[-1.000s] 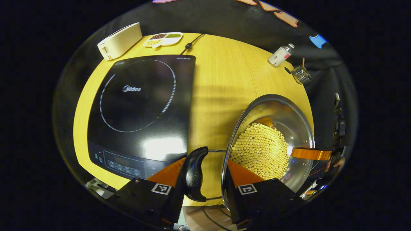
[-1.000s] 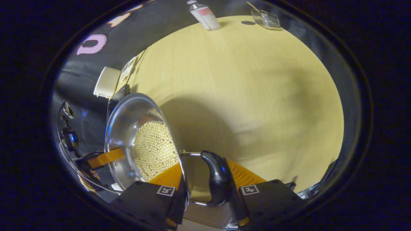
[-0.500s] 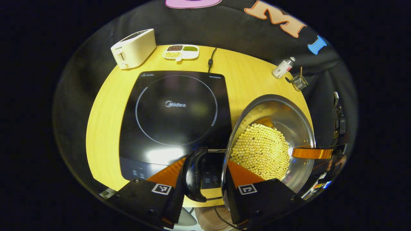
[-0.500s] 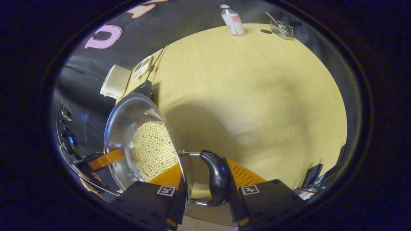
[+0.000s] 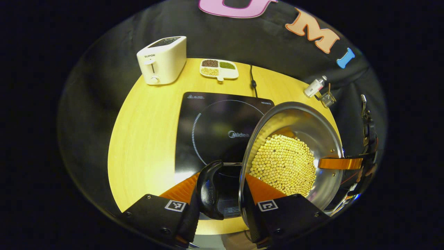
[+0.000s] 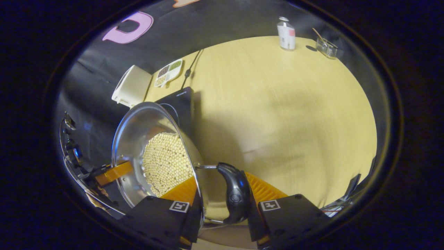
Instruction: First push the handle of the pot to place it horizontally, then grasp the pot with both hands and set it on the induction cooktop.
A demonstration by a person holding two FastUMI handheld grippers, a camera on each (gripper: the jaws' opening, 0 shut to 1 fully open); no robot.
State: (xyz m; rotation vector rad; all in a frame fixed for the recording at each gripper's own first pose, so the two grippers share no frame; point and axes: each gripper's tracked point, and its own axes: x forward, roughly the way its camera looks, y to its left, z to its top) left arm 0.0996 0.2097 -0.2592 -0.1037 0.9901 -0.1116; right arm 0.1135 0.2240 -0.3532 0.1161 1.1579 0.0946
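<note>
You carry the shiny steel pot of pale beans (image 5: 295,139) | left gripper (image 5: 222,189) and right gripper (image 6: 222,194) each clenched over the rim beside a black handle, to keep it level | black glass induction cooktop (image 5: 211,125) at frame centre, partly under the pot

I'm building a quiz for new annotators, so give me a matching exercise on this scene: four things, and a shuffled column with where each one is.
Things:
1. pot
2. toaster
3. induction cooktop
4. white bottle

Places:
a. far edge of the table, beside a small glass dish
b. held by both grippers at its rim
c. far left corner of the table, beside a divided dish
d. flat on the table, partly under the pot

Pairs: 1-b, 2-c, 3-d, 4-a
</note>
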